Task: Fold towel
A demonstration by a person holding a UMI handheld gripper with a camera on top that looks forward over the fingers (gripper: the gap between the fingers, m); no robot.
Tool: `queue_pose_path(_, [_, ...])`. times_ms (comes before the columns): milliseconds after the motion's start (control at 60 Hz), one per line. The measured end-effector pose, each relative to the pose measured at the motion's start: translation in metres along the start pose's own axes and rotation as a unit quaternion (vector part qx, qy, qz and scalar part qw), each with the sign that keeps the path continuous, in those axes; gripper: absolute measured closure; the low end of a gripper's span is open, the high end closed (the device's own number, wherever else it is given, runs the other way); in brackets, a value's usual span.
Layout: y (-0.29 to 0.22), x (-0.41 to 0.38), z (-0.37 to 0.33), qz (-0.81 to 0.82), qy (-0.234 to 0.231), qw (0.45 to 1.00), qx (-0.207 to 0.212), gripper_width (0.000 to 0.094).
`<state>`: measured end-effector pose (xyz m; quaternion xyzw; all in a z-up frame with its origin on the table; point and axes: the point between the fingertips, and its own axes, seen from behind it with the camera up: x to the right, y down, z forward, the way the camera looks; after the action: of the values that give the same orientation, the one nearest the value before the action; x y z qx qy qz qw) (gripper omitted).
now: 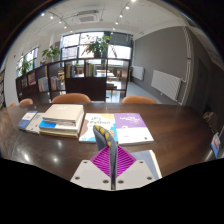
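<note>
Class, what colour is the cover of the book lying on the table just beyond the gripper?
Purple book, clearest in the gripper view.

I'm in an office or meeting room: a long dark wooden table [150, 118] carries stacked books and purple brochures [131, 127], orange-brown chairs [71, 98] line its far side, beyond them glass partitions [60, 72] and large windows [85, 44].
</note>
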<state>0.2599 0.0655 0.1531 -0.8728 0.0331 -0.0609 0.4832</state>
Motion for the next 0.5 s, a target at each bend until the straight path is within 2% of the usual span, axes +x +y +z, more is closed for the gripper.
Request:
queue_pose_path(117, [0.001,0.078,0.01,0.01,0.03,0.999,-0.006,0.0902])
queue_pose_path(217, [0.038,0.13,0.034,0.019,0.046,0.998,-0.035,0.0895])
queue_pose_path(267, [0.061,0.151,0.048,0.022,0.047,0.997,-0.059,0.0864])
queue_pose_path(317, [0.092,0.168,0.06,0.026,0.054,0.994,-0.09,0.0733])
queue_pose_path(383, [0.127,0.179,0.068,0.024,0.063,0.991,-0.117,0.0477])
queue_pose_path(450, [0.121,0.177,0.067,0.028,0.052,0.994,-0.097,0.0412])
queue_pose_path(500, [0.109,0.174,0.056,0.026,0.043,0.996,-0.08,0.0279])
